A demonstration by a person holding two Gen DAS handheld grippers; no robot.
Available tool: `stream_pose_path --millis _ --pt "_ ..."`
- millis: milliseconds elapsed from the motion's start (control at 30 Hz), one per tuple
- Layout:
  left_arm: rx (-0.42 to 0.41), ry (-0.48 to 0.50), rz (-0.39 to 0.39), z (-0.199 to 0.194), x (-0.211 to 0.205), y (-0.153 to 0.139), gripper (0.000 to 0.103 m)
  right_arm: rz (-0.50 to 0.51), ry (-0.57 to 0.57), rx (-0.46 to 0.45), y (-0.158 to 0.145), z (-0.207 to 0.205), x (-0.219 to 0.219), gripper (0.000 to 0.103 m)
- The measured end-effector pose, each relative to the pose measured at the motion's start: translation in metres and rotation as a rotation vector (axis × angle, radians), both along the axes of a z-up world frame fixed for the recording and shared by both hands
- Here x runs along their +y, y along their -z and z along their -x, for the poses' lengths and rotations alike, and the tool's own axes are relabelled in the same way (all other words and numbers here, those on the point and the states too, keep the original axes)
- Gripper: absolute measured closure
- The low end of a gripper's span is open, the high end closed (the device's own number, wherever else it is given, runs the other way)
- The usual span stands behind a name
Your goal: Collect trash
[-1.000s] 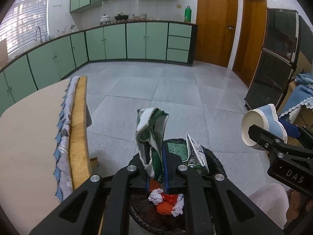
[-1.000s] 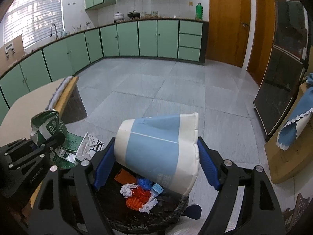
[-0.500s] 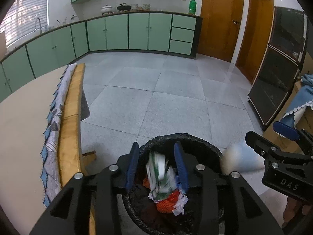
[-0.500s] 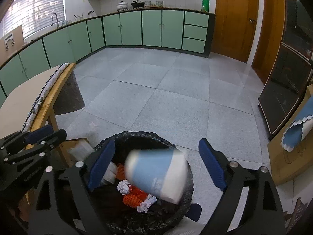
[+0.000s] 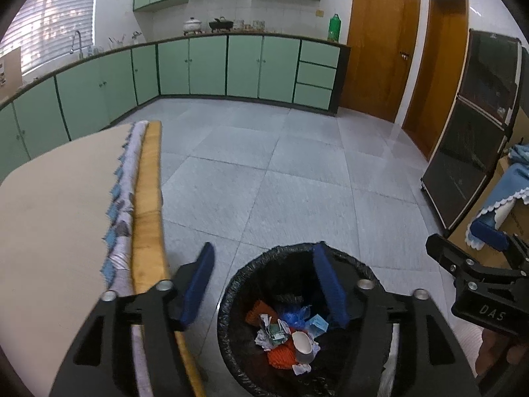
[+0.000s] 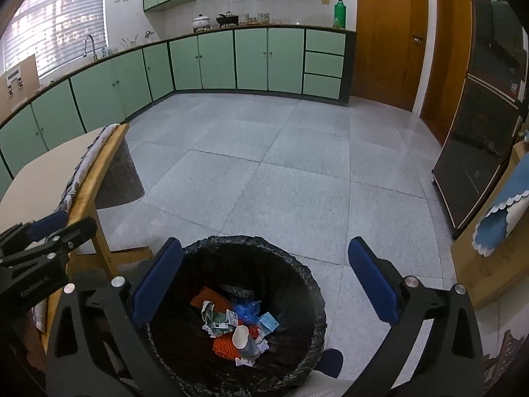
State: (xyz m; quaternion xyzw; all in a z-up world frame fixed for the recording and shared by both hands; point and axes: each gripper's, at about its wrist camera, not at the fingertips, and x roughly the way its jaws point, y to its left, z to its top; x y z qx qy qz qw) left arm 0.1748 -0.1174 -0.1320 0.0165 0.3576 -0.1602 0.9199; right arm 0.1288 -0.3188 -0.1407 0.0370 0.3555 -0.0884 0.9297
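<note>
At the left stood the cloth-covered counter (image 5: 49,218), its wooden edge (image 5: 147,205) running toward the camera beside a patterned cloth fringe (image 5: 120,195). The left hand-held gripper (image 5: 263,284) hung over the counter's edge and the bin, its blue-padded jaws spread wide with nothing between them; its left pad sat above the wooden edge and its right pad above the bin's rim.

On the tiled floor (image 6: 264,165) just beside the counter sat the trash bin (image 6: 307,284), lined with a black bag. The trash lay at the bottom of it: a crumpled green-and-white wrapper (image 6: 216,319), a paper cup (image 6: 243,339) on its side with its white mouth turned up, orange pieces (image 6: 223,345), a blue crumpled bag (image 6: 246,307) and a small blue card (image 6: 269,322), all heaped touching one another.

The right hand-held gripper (image 6: 264,284) hovered above the bin, jaws also wide apart and empty, straddling the bin's opening. Far right stood a dark glass cabinet (image 6: 479,152).
</note>
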Motion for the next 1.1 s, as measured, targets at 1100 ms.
stream_pose_path --millis 1100 --pt "-0.144 -0.095 -0.007 0.108 0.080 -0.089 0.006 -0.059 -0.112 -0.068 -0.085 0.084 0.059 0.005"
